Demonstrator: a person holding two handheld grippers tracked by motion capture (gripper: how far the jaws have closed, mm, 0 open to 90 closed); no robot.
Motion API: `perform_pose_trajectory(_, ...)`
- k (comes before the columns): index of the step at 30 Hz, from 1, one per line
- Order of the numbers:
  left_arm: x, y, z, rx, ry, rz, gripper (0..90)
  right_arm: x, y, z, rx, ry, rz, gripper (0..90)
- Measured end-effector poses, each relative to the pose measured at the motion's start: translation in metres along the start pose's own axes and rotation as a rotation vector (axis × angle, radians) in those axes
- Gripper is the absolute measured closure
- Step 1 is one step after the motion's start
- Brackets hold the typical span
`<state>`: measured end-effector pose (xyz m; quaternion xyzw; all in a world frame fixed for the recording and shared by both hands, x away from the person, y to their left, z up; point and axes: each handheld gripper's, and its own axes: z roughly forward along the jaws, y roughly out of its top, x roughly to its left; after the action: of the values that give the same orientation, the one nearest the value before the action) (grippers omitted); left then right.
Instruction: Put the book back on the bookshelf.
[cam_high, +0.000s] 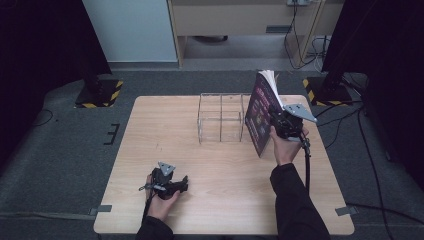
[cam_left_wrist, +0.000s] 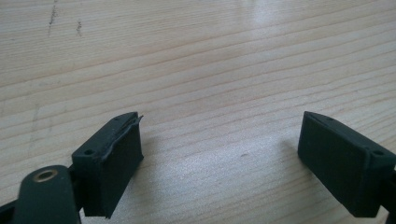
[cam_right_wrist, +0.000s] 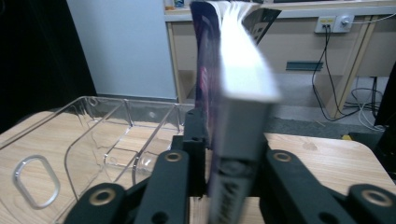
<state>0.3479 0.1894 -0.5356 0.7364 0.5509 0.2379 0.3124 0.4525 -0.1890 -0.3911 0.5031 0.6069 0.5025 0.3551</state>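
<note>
Table: a pale rectangular wooden tabletop carries everything here; its near half is bare.
Rack: a clear acrylic organiser with upright dividers stands toward the table's far edge, near the middle, its slots open at the top.
Book: a thick paperback with a dark purple cover and white page block is held up off the table, standing nearly on end, just to the right of the rack and close to its right wall; whether they touch I cannot tell.
Long axis: the book's length runs roughly vertical, spine side low, pages fanning a little at the top.
Right gripper: the black hand-held right gripper is clamped on the book's lower part, one jaw on each cover.
Left gripper: the black hand-held left gripper rests low over bare wood at the near left, jaws spread wide, nothing between them.
Key relation: the rack lies to the left of the held book and slightly beyond it, so the likely next move is sideways and down into a slot; the right hand is far nearer, the left well apart.
</note>
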Motion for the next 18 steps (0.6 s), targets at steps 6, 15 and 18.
perform_pose_trajectory(6, 0.0, 0.0, 0.0, 0.0, 0.0, 0.0, 12.9, -0.0025, 0.0041, -0.0015, 0.02, 0.012, 0.0, 67.1)
perform_pose_trajectory(15, 0.0, 0.0, 0.0, 0.0, 0.0, 0.001, 12.9, -0.0077, 0.0037, -0.0032, 0.031, 0.032, 0.004, 41.7)
perform_pose_trajectory(18, 0.0, 0.0, 0.0, 0.0, 0.0, 0.0, 12.9, -0.0088, 0.0032, -0.0066, 0.031, 0.053, 0.004, 33.8)
